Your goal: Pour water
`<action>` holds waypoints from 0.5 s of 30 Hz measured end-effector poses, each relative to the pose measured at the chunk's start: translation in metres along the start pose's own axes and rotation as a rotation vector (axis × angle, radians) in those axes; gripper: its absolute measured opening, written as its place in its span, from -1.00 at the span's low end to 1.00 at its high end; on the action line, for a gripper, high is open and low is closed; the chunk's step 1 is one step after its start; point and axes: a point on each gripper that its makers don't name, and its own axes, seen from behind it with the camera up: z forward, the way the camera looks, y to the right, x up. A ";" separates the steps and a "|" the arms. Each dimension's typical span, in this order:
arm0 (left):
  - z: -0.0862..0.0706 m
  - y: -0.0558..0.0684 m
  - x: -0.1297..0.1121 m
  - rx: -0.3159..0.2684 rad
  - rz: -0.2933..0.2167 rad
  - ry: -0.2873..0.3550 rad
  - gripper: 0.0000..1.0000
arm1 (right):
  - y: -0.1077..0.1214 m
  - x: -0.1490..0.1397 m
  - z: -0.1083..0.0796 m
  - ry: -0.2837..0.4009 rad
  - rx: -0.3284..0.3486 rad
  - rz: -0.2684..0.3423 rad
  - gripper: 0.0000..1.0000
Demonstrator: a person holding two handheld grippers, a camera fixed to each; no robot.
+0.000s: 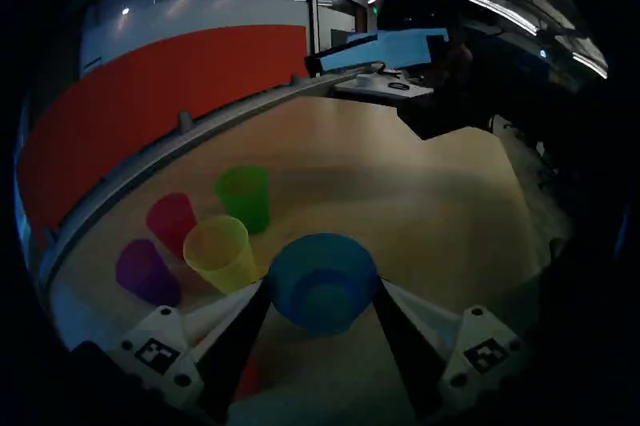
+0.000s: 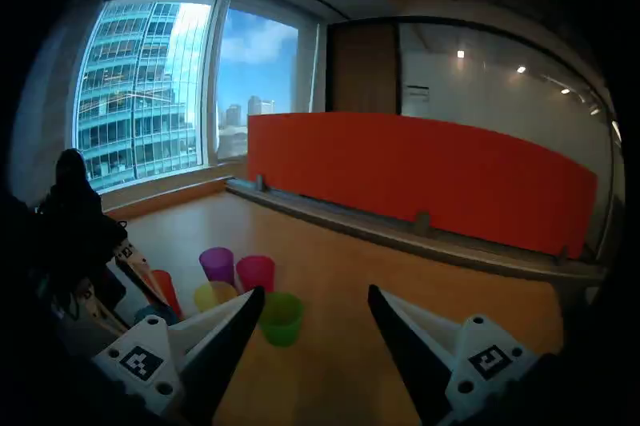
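**Left gripper** [image 1: 321, 286]: the jaws are closed to cup width, with one finger against each side of the blue cup [image 1: 322, 298]. The cup sits at the fingertips, upright and mouth up. Its long axis crosses the line between the fingers at a right angle. Whether it holds water cannot be told (the wall is tinted and the light is low).

**Right gripper** [image 2: 314, 292]: the jaws are wide open with nothing between them. Bare table [image 2: 320, 370] lies below the gap.

**Receiving cups, relative to the left jaws:**
- All four stand ahead of the jaws and off toward the left finger.
- The yellow cup [image 1: 218, 252] is nearest, just beside the left fingertip and close to the blue cup.
- The red cup [image 1: 170, 220] and purple cup [image 1: 146, 270] stand outside it.
- The green cup [image 1: 244, 196] stands farther ahead.
- No cup stands ahead of the right finger.

**Relative to the right jaws:** the green cup stands just beside the left fingertip, outside the gap.

**Assessment:**
- The pour depends on the sideways offset between the blue cup and the receiving cup.
- The blue cup should travel toward the left-finger side until its rim is over the yellow cup, then tip that way.
- The left gripper carries the load and is the nearer one.
- The right gripper is free to steady a cup.
- The cups stand close together, so a wide swing could knock a neighbouring cup.
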 end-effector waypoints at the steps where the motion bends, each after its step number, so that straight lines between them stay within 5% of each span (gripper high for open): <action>1: -0.002 -0.001 0.003 0.002 -0.003 0.009 0.75 | 0.000 -0.001 0.001 -0.002 0.000 -0.001 1.00; 15: -0.033 -0.020 0.048 0.072 0.003 0.127 0.74 | -0.001 -0.016 0.012 -0.035 0.003 -0.022 1.00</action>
